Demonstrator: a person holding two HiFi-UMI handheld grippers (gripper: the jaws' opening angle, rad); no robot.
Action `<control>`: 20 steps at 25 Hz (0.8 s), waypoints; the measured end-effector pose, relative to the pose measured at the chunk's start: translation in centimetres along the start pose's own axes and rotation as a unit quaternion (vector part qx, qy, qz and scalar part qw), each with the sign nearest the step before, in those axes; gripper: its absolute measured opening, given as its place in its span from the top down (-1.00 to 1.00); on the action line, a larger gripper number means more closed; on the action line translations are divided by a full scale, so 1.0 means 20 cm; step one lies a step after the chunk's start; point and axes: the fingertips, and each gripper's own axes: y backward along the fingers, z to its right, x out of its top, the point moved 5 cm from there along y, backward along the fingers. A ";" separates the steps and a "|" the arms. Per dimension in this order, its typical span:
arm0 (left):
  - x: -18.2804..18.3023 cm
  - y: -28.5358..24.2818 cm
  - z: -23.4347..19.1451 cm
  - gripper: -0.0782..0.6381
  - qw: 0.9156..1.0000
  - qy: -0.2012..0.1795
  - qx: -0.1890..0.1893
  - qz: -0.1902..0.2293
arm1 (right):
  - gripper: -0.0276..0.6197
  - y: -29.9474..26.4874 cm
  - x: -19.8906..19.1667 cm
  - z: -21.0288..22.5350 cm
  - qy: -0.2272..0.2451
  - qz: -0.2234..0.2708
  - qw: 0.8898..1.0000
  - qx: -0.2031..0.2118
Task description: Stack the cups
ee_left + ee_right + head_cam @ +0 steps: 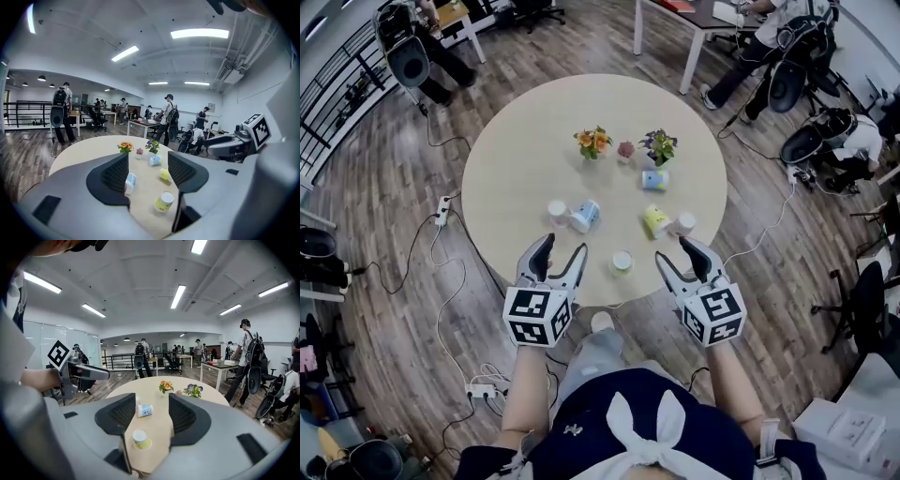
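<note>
Grippers, left and right: hung side by side over the near rim of the round table, marker cubes toward the person, jaws aimed across the tabletop at the cups. Stood wide apart on both, pads bare, clamped on nothing, touching no cup.

Just ahead, between the two tools and nearest the edge: standing yellow cup, mouth up. Showed through both pairs of jaws in the gripper views, yet lay out on the table beyond the pads.

Beyond the left gripper: near blue cup on its side, close against left pink cup. Beyond the right gripper: tipped yellow cup, close beside right pink cup. Farther in, alone: far blue cup, also on its side. Stood or lay singly, none inside another.

Behind that, in a row across the middle of the table: orange flowers, small pink pot, purple flowers.

Around the table: wooden floor with cables trailing at the left, and people wearing backpack rigs by the desks on the far side.
</note>
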 end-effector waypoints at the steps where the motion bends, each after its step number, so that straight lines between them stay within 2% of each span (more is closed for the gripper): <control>1: 0.00 -0.03 -0.02 0.07 1.000 -0.002 -0.007 -0.008 | 0.21 -0.03 0.00 0.01 -0.001 -0.005 1.000 0.001; 7: -0.02 -0.22 -0.07 0.07 0.994 -0.030 -0.072 -0.079 | 0.07 -0.23 -0.03 0.09 -0.005 -0.049 0.999 -0.001; 11: -0.04 -0.33 -0.10 0.07 0.988 -0.013 -0.110 -0.106 | 0.09 -0.31 -0.05 0.15 -0.008 -0.074 0.997 -0.017; 16: -0.06 -0.47 -0.14 0.07 0.985 -0.014 -0.112 -0.133 | 0.08 -0.40 -0.09 0.23 -0.009 -0.103 0.994 -0.022; 20: -0.10 -0.61 -0.16 0.07 0.979 0.005 -0.118 -0.164 | 0.06 -0.48 -0.14 0.31 -0.011 -0.135 0.991 -0.012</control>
